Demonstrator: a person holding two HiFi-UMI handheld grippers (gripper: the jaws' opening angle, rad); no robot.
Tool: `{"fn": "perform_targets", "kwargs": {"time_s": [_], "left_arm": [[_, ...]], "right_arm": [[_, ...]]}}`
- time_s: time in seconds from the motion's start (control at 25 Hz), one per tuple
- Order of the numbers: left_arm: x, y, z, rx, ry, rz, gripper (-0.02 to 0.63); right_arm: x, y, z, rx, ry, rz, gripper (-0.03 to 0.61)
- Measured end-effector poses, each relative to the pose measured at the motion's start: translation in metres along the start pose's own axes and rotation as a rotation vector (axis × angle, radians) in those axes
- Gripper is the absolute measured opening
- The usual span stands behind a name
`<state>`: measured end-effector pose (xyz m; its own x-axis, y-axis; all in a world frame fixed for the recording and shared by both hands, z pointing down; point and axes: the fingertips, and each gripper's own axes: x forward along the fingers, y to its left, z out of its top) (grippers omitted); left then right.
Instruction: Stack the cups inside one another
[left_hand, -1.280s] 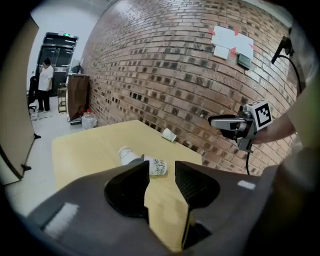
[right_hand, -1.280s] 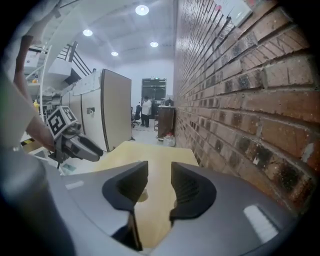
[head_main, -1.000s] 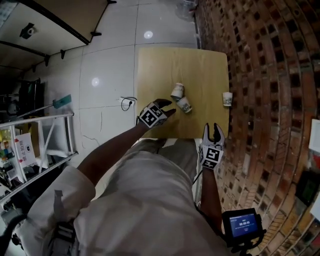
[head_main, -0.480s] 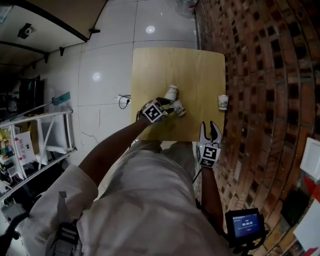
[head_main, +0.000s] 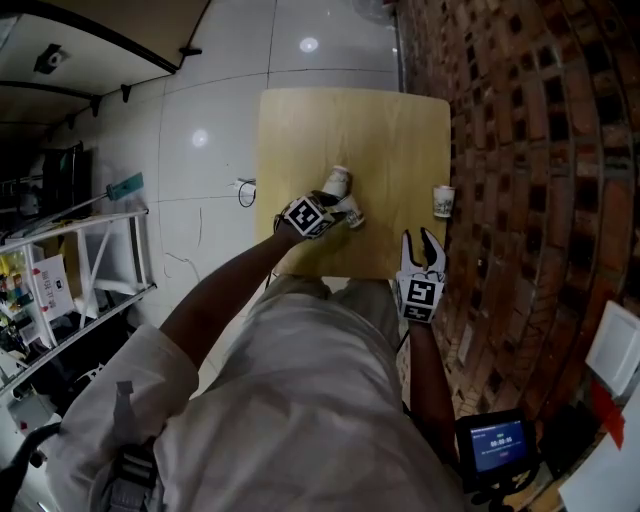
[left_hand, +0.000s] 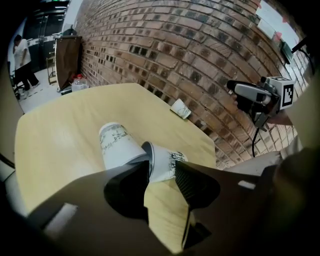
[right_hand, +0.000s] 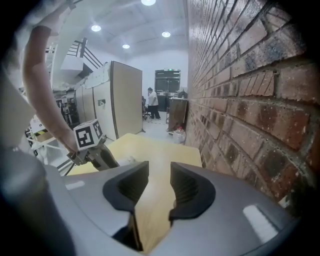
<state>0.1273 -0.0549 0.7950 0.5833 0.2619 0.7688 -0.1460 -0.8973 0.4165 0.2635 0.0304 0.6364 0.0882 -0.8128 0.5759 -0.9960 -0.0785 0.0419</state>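
Left gripper (head_main: 336, 208) is out over the near-left part of the wooden table (head_main: 380, 130), right at the pair of paper cups lying on their sides. In the left gripper view the near cup (left_hand: 165, 161) lies across the jaw tips, its rim behind the left jaw and its base poking out past the right one. The jaws stand narrowly apart with bare table showing in the gap below the cup, and the cup looks longer than that gap, so it lies at the tips rather than clamped between them. Just beyond, touching that rim, the far cup (left_hand: 116, 146) lies with its base pointing away to the far left. Over on the right, the third cup (head_main: 443, 200) stands alone by the table's right edge, close to the brick wall (head_main: 540, 150) and well apart from the other two. The right gripper (head_main: 421, 245) hangs at the near-right corner of the table, its jaws a narrow slot apart in its own view with nothing but tabletop between them.
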Motion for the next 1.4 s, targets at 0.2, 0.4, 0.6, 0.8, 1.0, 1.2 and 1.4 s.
{"fn": "perform_targets", "kwargs": {"time_s": [0.2,0.4,0.6,0.8,1.0,1.2,1.4], "left_arm": [[0.002,-0.011,-0.005,-0.016,0.019,-0.034,0.114],[-0.001,-0.019,-0.007,-0.011,0.011,-0.045,0.066],[-0.006,-0.032,-0.008,0.013,0.017,-0.06,0.055],[-0.007,-0.048,-0.013,0.068,0.034,-0.074,0.041],[-0.012,-0.054,-0.02,0.166,0.08,-0.025,0.029],[-0.027,-0.062,-0.023,0.255,0.085,0.005,0.029],[-0.05,-0.06,-0.031,0.318,0.089,0.061,0.029]], "right_arm": [[0.003,-0.004,-0.001,-0.015,0.009,0.016,0.14],[0.005,-0.006,-0.001,-0.023,0.017,0.022,0.137],[0.004,-0.005,-0.005,-0.016,0.021,0.018,0.135],[0.0,0.001,-0.011,-0.01,0.023,0.013,0.133],[-0.006,0.009,-0.017,-0.005,0.021,0.006,0.132],[-0.009,0.023,-0.02,-0.003,0.014,0.008,0.132],[-0.01,0.041,-0.021,-0.006,0.005,0.011,0.13]]}}
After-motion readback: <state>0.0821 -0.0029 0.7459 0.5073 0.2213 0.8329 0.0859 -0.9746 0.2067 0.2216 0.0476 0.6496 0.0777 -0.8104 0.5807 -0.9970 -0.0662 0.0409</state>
